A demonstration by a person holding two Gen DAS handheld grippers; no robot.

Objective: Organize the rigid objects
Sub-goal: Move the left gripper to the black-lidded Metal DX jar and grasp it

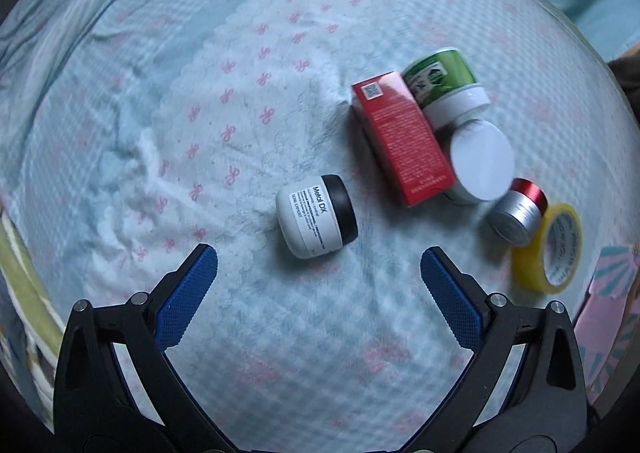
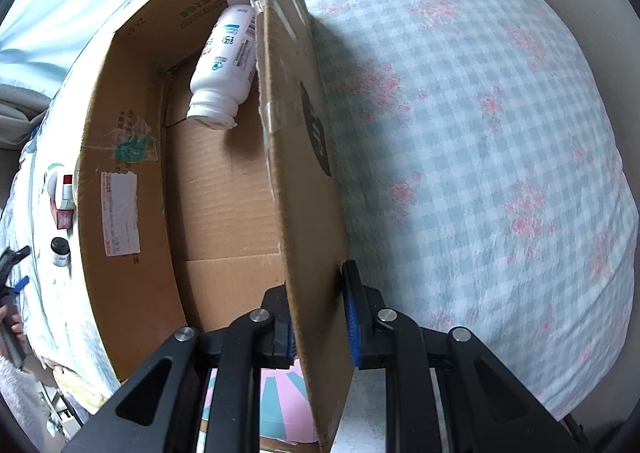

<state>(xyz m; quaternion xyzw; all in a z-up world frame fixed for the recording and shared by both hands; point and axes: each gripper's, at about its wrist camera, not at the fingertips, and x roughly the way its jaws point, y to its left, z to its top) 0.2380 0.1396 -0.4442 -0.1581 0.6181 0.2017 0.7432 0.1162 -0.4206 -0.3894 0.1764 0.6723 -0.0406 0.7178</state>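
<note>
Matt corrugated cardboard box [image 2: 224, 189]; glossy plastic bottle [image 2: 224, 53]; quilted cloth bedspread [image 1: 240, 93].

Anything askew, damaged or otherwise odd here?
Two things. The cardboard box has a ragged, torn top corner with loose tape. The loose items are jumbled: the red carton leans on the green-labelled jar and a white jar, and the black-lidded jar lies on its side.

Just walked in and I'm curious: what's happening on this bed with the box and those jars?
A person is sorting small containers into a cardboard box. The right gripper is shut on the box's side flap. One white bottle already lies inside. The left gripper hangs open above a black-lidded white jar lying on the bedcover, with a red carton, other jars and yellow tape nearby.
</note>
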